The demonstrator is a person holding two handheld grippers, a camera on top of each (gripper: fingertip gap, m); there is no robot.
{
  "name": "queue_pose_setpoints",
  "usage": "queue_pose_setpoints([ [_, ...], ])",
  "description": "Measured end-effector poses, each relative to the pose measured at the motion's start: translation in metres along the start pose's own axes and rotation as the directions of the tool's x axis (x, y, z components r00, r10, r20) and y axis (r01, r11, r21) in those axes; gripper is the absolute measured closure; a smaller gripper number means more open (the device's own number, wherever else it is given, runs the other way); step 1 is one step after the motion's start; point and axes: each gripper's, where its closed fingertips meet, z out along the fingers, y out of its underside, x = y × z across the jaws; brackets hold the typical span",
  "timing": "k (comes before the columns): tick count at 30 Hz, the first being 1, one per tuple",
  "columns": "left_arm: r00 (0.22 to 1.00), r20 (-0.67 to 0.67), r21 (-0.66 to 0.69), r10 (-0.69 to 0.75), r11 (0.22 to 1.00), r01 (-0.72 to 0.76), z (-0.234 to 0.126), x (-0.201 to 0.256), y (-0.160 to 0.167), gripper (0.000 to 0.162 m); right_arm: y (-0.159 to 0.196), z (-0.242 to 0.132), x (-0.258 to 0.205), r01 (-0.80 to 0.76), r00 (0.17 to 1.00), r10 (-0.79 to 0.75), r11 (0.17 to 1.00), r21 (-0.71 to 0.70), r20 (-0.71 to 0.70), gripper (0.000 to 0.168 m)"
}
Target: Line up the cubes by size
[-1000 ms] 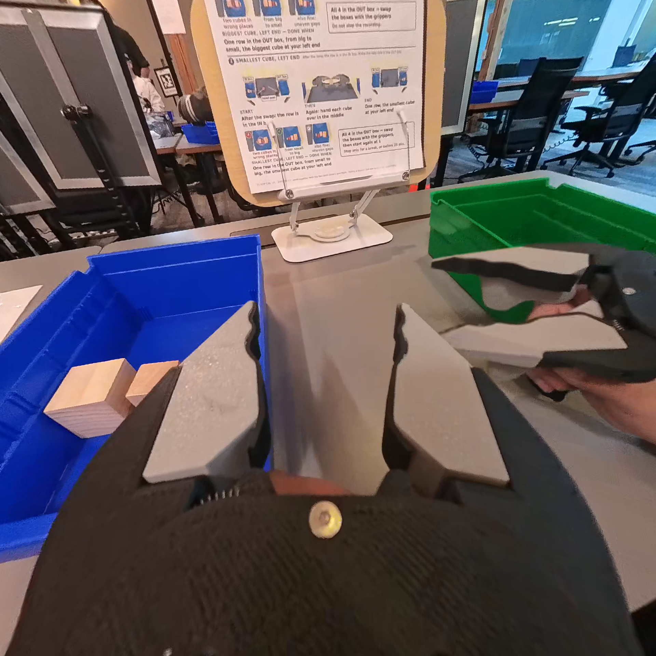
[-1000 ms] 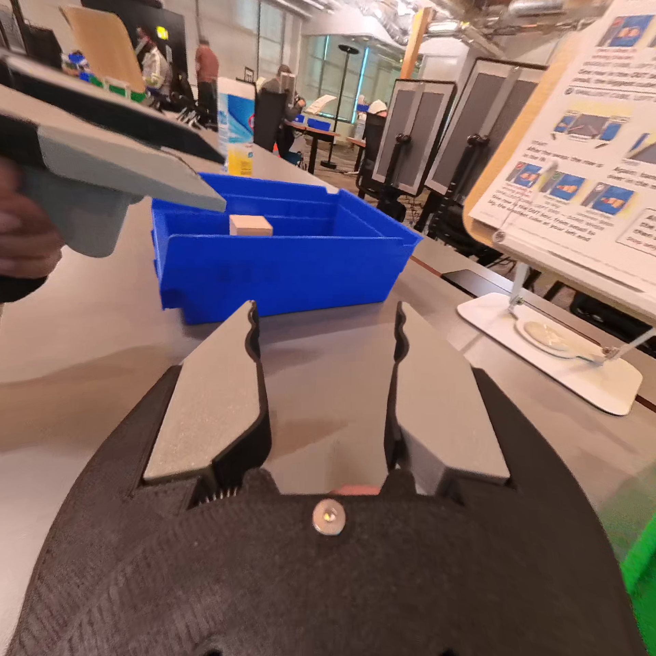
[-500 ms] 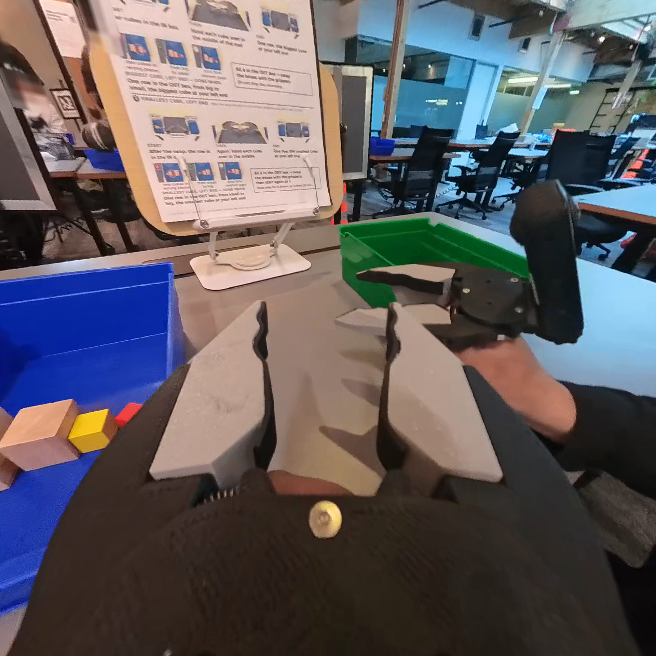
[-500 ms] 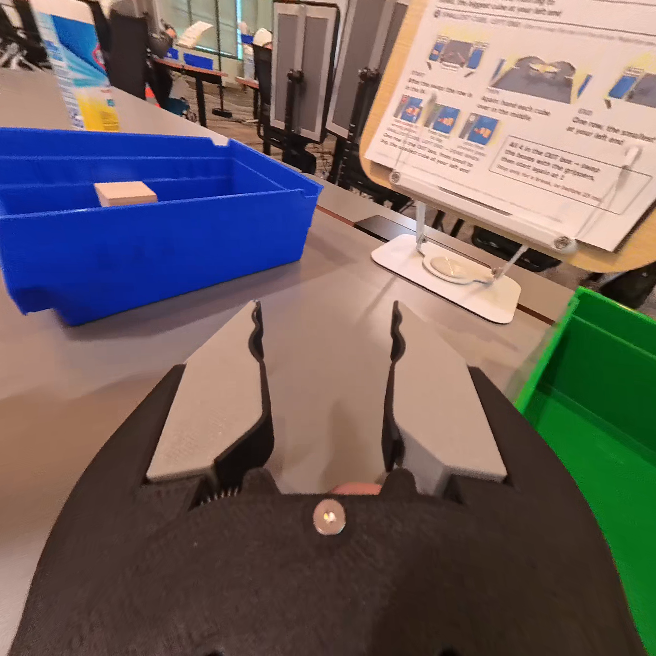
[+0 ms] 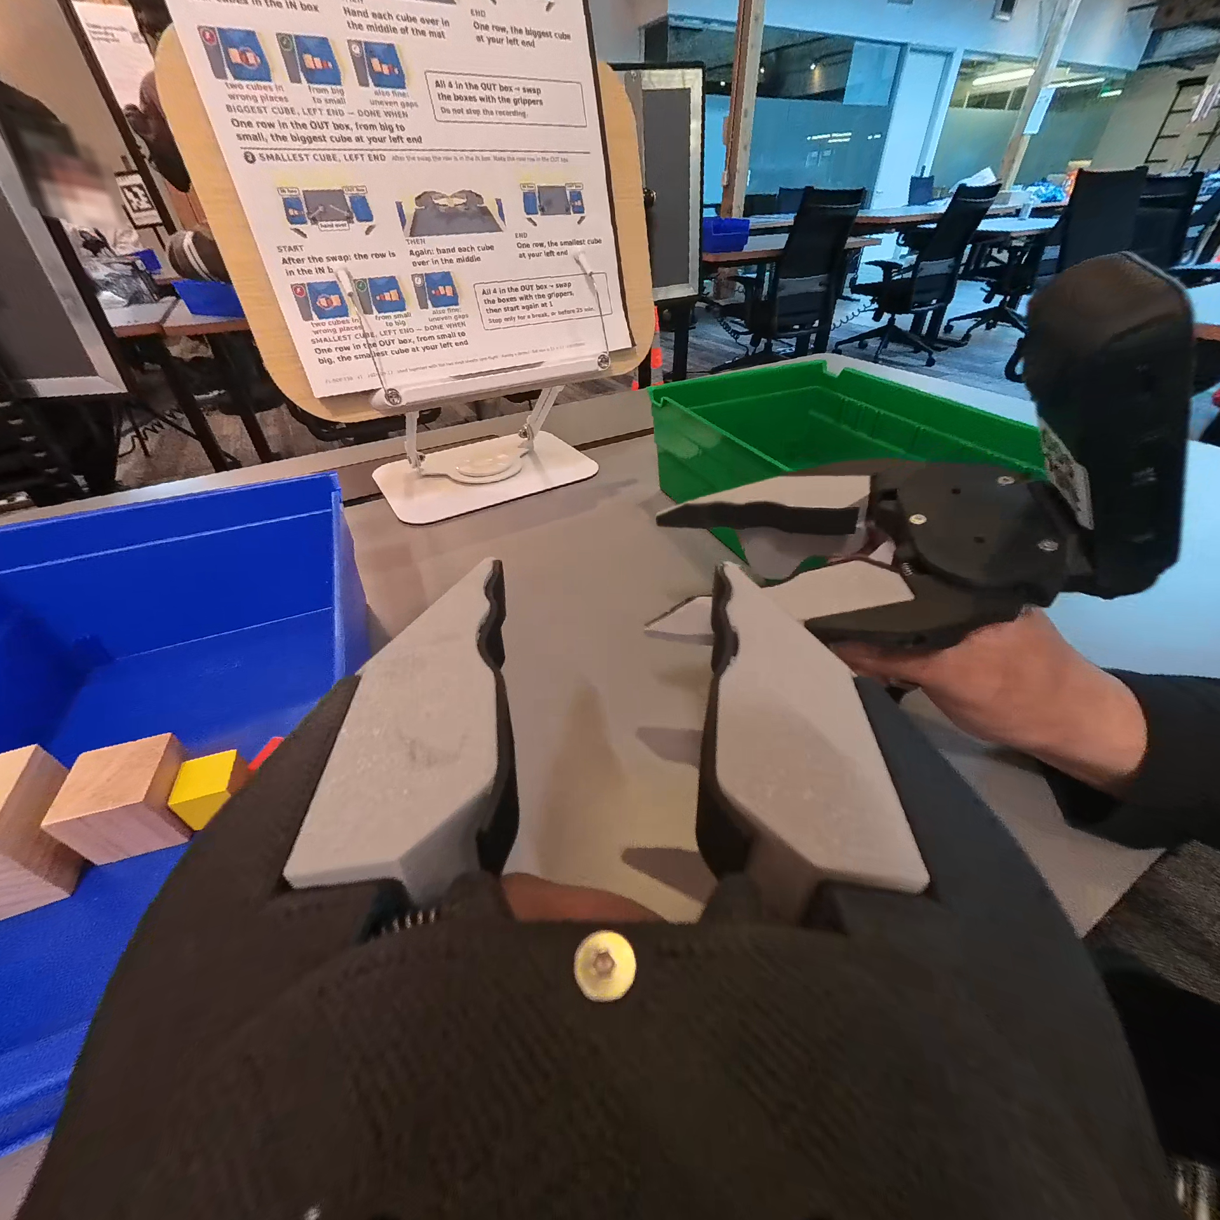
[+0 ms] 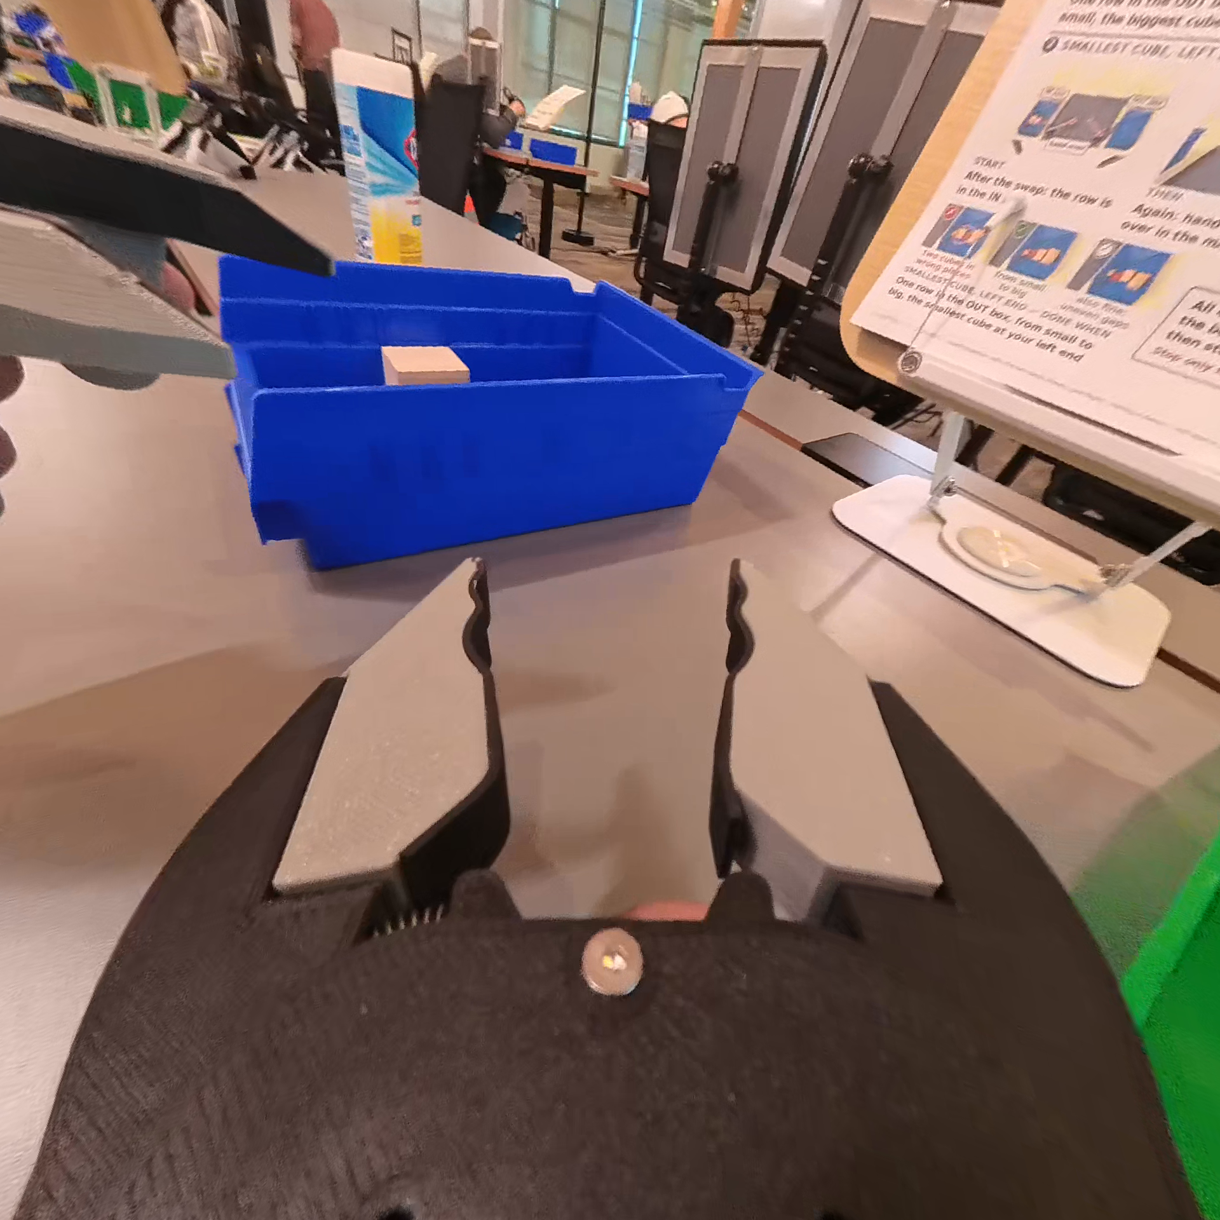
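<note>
Your left gripper [image 5: 607, 594] hangs over the bare grey table [image 5: 581, 660] with its jaws spread apart and nothing between them. To its left sits the blue bin [image 5: 171, 594], and inside it, close beside the gripper's left finger, the cubes stand in a row touching one another: a large pale wooden cube [image 5: 26, 832] at the frame's edge, a smaller wooden cube [image 5: 115, 799], then a yellow cube [image 5: 204, 785], and past it a sliver of a red cube [image 5: 267, 752] mostly hidden behind the gripper body. Ahead and to the right, your right gripper [image 5: 660, 571] points in sideways, its fingers parted and holding nothing, with your hand [image 5: 1003, 700] under it. Behind it stands the green bin [image 5: 851, 422], whose visible part holds nothing. Straight ahead, an instruction sheet on a stand [image 5: 422, 198] faces you.

From the right gripper [image 6: 607, 574], the jaws likewise gape over bare table. The blue bin [image 6: 482, 449] lies ahead and slightly left, with only the top of one wooden cube [image 6: 426, 366] showing above its wall. The left gripper's fingers [image 6: 112, 317] reach in from the far left, above the bin's near corner.
</note>
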Motion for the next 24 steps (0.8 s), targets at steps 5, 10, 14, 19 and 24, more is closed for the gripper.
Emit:
queue_pose_setpoints([
  [5, 1.0, 0.012, -0.007, -0.007, 1.0, 0.007, -0.008, -0.005, 0.003, 0.101, -0.002, 0.0, 0.0, -0.066, 0.997, 0.065, 0.998, 0.021, 0.04, 0.099],
  [10, 0.999, 0.04, -0.006, -0.009, 1.0, 0.009, -0.021, -0.01, 0.003, 0.101, 0.0, 0.002, -0.007, -0.072, 0.995, 0.07, 0.997, 0.018, 0.074, 0.1],
  [14, 0.998, 0.06, 0.011, 0.009, 1.0, -0.01, -0.029, -0.012, -0.004, 0.101, -0.002, 0.002, -0.014, -0.048, 0.995, 0.046, 0.999, 0.025, 0.093, 0.1],
  [19, 0.999, 0.052, 0.022, 0.006, 1.0, -0.007, -0.028, -0.012, -0.008, 0.102, -0.005, -0.001, -0.013, -0.015, 0.997, 0.012, 0.999, 0.042, 0.083, 0.1],
  [24, 0.998, 0.055, 0.016, 0.015, 1.0, -0.016, -0.021, -0.015, -0.008, 0.102, -0.003, -0.001, -0.004, -0.044, 0.997, 0.042, 0.999, 0.029, 0.06, 0.101],
])
